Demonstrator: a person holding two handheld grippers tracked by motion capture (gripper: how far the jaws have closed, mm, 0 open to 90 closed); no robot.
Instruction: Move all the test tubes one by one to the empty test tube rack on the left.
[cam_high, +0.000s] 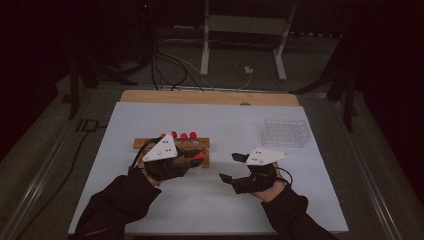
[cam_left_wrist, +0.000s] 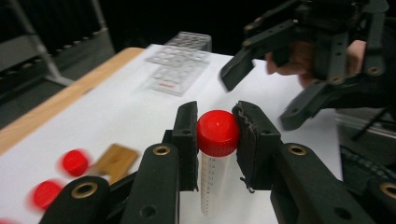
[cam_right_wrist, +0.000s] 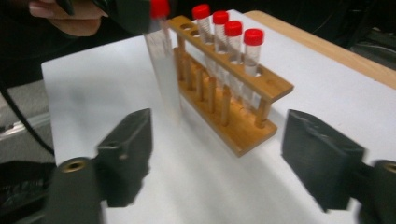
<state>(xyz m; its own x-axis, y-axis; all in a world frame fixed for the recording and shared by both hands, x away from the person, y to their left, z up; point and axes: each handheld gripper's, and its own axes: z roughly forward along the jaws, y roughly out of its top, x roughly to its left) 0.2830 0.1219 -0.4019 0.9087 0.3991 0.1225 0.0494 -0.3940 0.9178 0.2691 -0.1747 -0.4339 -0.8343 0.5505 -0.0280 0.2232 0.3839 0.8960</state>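
At the left of the high view, the left gripper (cam_high: 192, 159) sits at the near right end of a wooden rack (cam_high: 172, 145) on the white sheet (cam_high: 215, 200) that covers the tabletop (cam_high: 210, 97). Its fingers (cam_left_wrist: 187, 140) are closed on the red cap of a clear graduated tube (cam_left_wrist: 215, 154), which hangs upright between them with its lower end clear of the sheet, as the left gripper view shows. In the right gripper view this tube stands just in front of the rack's near end, blurred, while four more red-capped tubes (cam_right_wrist: 233, 42) stand upright in the rack's holes. Toward the middle and right of the tabletop, the right gripper (cam_high: 234, 167) hovers over bare sheet, near the rack but apart from it, its fingers (cam_right_wrist: 130, 149) spread wide with nothing between them. Farther right and toward the back sits a clear plastic rack (cam_high: 285, 132), well apart from both grippers, with no tubes to be seen in it
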